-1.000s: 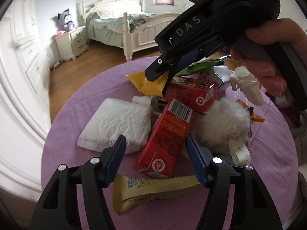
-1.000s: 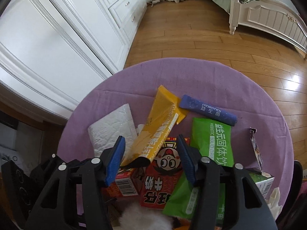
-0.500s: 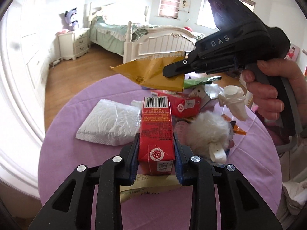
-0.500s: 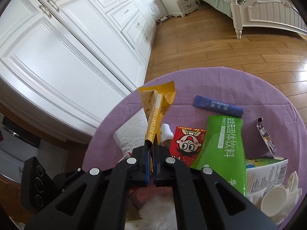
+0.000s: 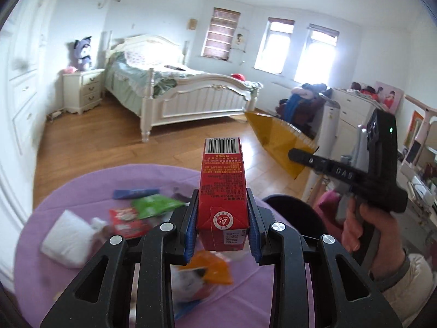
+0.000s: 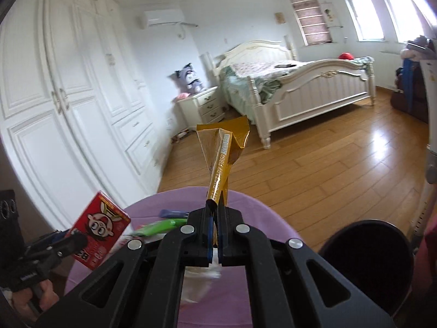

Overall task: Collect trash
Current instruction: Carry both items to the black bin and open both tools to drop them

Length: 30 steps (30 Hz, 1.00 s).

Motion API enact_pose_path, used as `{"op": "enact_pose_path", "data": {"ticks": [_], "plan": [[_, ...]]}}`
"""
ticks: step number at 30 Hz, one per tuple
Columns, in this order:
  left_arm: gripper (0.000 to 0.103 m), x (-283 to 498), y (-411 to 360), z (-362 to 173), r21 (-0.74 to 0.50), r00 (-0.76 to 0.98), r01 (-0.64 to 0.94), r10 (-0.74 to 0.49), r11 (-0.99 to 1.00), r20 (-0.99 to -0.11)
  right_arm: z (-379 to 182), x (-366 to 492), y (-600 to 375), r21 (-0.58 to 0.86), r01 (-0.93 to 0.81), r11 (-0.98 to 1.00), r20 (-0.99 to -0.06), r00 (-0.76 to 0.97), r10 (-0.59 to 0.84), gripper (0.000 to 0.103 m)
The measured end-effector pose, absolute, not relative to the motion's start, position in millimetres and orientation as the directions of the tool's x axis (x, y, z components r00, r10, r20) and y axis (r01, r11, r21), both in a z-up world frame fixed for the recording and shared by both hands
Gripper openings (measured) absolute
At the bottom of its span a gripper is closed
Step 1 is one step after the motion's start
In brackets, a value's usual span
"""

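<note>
My left gripper (image 5: 221,218) is shut on a red drink carton (image 5: 222,188) and holds it upright above the round purple table (image 5: 68,191). The carton also shows in the right wrist view (image 6: 99,228). My right gripper (image 6: 215,218) is shut on a yellow foil packet (image 6: 222,153), lifted off the table; the packet shows in the left wrist view (image 5: 275,143) too. A dark round bin (image 6: 366,265) stands beside the table, to the right; it shows in the left wrist view (image 5: 295,216) behind the carton.
Left on the table: a white pouch (image 5: 67,242), a red snack packet (image 5: 127,222), a green packet (image 5: 155,205), a blue stick (image 5: 135,192), an orange wrapper (image 5: 210,269). White wardrobe at left, bed (image 5: 191,95) beyond on wooden floor.
Both grippers have lifted their items higher and swung right toward the bin. The table clutter now sits lower and to the left in both views.
</note>
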<state>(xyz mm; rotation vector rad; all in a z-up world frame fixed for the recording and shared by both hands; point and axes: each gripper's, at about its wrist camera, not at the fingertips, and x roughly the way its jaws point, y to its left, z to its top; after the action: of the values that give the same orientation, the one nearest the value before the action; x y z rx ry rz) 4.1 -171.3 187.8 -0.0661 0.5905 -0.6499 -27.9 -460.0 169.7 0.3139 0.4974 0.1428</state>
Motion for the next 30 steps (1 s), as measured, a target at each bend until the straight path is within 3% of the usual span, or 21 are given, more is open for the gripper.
{"op": "enact_pose_path", "data": {"ticks": [7,10,14,26,28,29,30], "plan": [[0.031,56.0,-337.8,140.0,-0.360,0.410,0.655,-0.713,0.665,-0.569,87.8,-36.0,-558.7,0.373,0.176,0.911,-0.579,0.811,0.081,0.002],[0.031,76.3,-392.4,110.7,-0.417,0.315,0.642,-0.717,0.643,-0.622,53.0,-44.6,-591.3,0.389,0.233,0.892,-0.624,0.778,0.069,0.002],[0.031,84.1,-457.4,79.1,-0.399,0.246,0.652,-0.678,0.645,-0.692,18.7,-45.7,-610.2,0.425,0.282,0.860,-0.665,0.742,0.085,0.003],[0.031,73.9,-493.3,47.3,-0.364,0.183,0.653,-0.605,0.664,-0.775,-19.9,-59.1,-634.0,0.482,0.321,0.815,-0.699,0.702,0.137,0.008],[0.039,75.0,-494.9,45.2,-0.357,0.176,0.648,-0.588,0.673,-0.789,-21.1,-59.3,-634.0,0.480,0.332,0.812,-0.714,0.685,0.142,0.010],[0.059,74.0,-494.7,45.3,-0.343,0.185,0.644,-0.575,0.683,-0.797,-21.0,-59.7,-633.7,0.485,0.334,0.808,-0.719,0.678,0.151,0.021],[0.072,71.8,-494.4,47.0,-0.329,0.204,0.641,-0.567,0.693,-0.798,-19.9,-61.2,-634.0,0.497,0.337,0.800,-0.717,0.679,0.160,0.031]]}}
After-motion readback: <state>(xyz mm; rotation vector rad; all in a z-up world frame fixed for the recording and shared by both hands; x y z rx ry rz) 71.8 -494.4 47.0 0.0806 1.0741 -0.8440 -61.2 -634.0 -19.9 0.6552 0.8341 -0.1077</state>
